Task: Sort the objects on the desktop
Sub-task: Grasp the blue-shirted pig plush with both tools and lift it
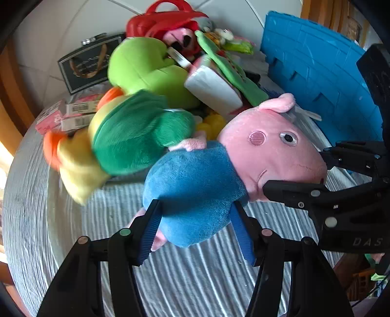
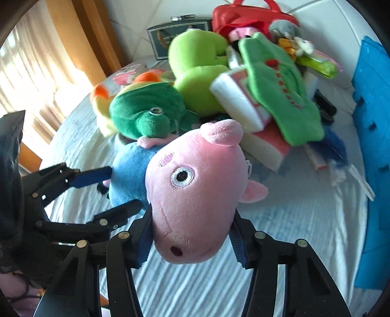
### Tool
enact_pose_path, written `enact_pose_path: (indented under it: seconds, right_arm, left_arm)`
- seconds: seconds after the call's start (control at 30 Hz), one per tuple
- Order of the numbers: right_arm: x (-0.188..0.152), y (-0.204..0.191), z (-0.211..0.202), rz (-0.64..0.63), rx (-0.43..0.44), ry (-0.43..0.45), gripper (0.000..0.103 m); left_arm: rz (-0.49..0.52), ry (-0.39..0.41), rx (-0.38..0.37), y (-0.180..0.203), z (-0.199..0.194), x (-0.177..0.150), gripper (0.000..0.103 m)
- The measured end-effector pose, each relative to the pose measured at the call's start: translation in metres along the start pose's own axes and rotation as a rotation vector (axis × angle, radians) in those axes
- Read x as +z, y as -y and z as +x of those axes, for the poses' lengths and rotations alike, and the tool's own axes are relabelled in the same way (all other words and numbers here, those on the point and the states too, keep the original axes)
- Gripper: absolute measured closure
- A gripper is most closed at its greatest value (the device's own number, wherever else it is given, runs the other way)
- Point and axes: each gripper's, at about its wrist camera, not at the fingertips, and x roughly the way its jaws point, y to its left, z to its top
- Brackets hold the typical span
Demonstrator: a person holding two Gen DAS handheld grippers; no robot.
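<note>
Both grippers — left gripper (image 1: 197,226), right gripper (image 2: 192,234) — clamp the pig plush (image 1: 243,158); the toy pile (image 1: 146,65) remains unsorted.

behind your work stood a white wall (image 2: 136,14) crossed by thin seams, like large panels. the surface under everything wore a pale cloth (image 2: 292,231) with fine grey-white ribbing, rumpled in soft folds. to your left hung a sheer curtain (image 2: 31,56), lit hard by daylight, and beside it ran an orange-brown wooden frame (image 2: 73,31). sunlight fell in a bright patch on the cloth near that window side. at the upper right of your left view you had more brown woodwork (image 1: 324,14), too blurred to make out.
</note>
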Motion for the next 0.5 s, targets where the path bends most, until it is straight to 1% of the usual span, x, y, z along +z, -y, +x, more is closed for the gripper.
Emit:
enact_pose_path:
  seconds: [0.03,0.1,0.13,0.17,0.23,0.27,0.3,0.33,0.37,0.4,0.43,0.5]
  right_arm:
    - [-0.007,0.003,0.003,0.032,0.007,-0.02,0.049]
    - [-0.023,0.013,0.007,0.108,0.019,-0.061,0.049]
    - [-0.029,0.022,0.012,0.139,0.017,-0.085,0.044]
    - [-0.034,0.029,0.015,0.151,0.002,-0.103,0.041]
    - [-0.039,0.043,0.022,0.152,-0.016,-0.118,0.027]
    - [-0.04,0.046,0.022,0.15,-0.002,-0.116,0.025]
    - [-0.04,0.047,0.022,0.145,0.007,-0.114,0.019]
    - [-0.039,0.048,0.023,0.132,0.014,-0.113,0.014]
    - [-0.038,0.047,0.023,0.116,0.016,-0.112,0.011]
    - [-0.037,0.049,0.024,0.099,0.022,-0.111,0.005]
    - [-0.033,0.046,0.027,0.078,0.039,-0.11,0.001]
    - [-0.028,0.042,0.033,0.05,0.057,-0.103,0.0]
  left_arm:
    - [-0.001,-0.007,-0.004,0.003,0.005,-0.001,0.046]
    - [-0.018,-0.044,-0.02,0.008,0.015,-0.002,0.036]
    - [-0.025,-0.062,-0.019,0.01,0.02,-0.005,0.027]
    - [-0.027,-0.082,-0.016,0.012,0.026,-0.006,0.025]
    - [-0.017,-0.117,-0.001,0.017,0.037,-0.011,0.025]
    - [-0.007,-0.129,0.011,0.021,0.041,-0.012,0.025]
    - [0.003,-0.136,0.02,0.025,0.044,-0.012,0.024]
    - [0.005,-0.136,0.024,0.028,0.046,-0.011,0.023]
    - [0.01,-0.14,0.031,0.03,0.049,-0.01,0.021]
    - [0.016,-0.144,0.035,0.031,0.052,-0.009,0.021]
    - [0.019,-0.146,0.037,0.032,0.055,-0.007,0.018]
    - [0.015,-0.149,0.025,0.032,0.061,-0.004,0.016]
